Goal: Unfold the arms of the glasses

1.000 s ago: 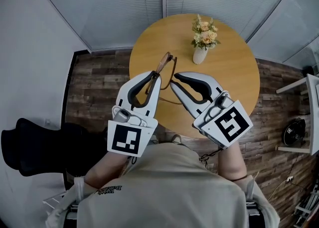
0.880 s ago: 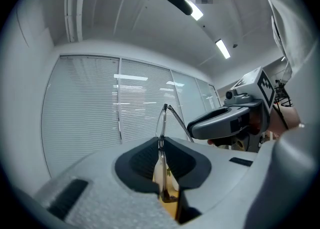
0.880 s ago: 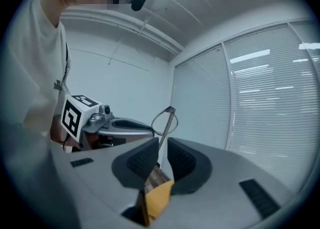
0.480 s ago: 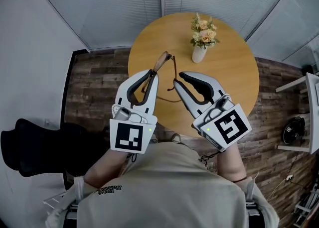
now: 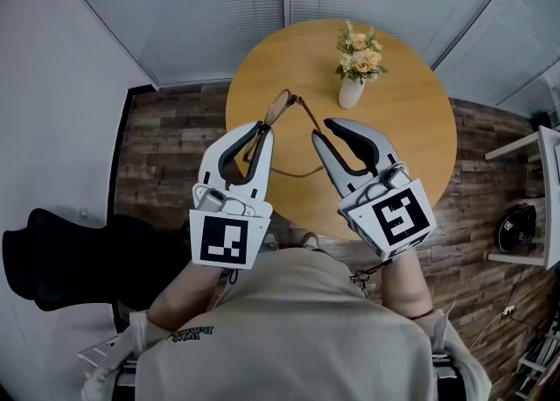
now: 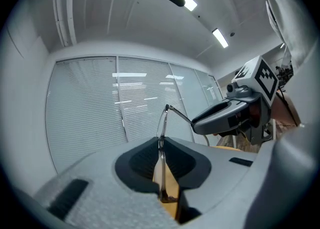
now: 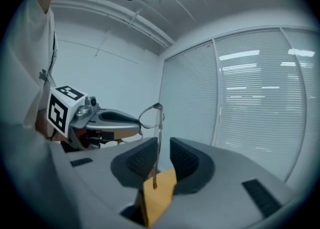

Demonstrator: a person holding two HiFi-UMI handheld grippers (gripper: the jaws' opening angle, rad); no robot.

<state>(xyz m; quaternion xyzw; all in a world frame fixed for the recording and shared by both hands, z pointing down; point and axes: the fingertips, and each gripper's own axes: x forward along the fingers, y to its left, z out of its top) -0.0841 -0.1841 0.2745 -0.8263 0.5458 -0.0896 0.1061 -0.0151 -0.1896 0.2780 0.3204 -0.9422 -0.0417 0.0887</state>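
Observation:
The thin-framed glasses (image 5: 278,109) hang in the air above the round wooden table (image 5: 411,128). My left gripper (image 5: 262,130) is shut on the front frame; in the left gripper view a lens (image 6: 161,173) stands edge-on, pinched between the pads. One temple arm (image 5: 308,116) slants from the hinge to my right gripper (image 5: 320,134). In the right gripper view that arm (image 7: 159,143) runs down through the gap between the jaws, close against the left pad (image 7: 145,158). The jaws stand slightly apart. Each gripper shows in the other's view: the right (image 6: 220,118), the left (image 7: 107,120).
A white vase of flowers (image 5: 354,75) stands on the far part of the table. A black chair (image 5: 61,255) sits at the left on the wooden floor, and white furniture (image 5: 542,189) stands at the right edge. Blinds cover the windows ahead.
My right gripper has shifted to the right, away from the left one, and the temple arm has swung outward from the frame. The left gripper has kept its hold and place.

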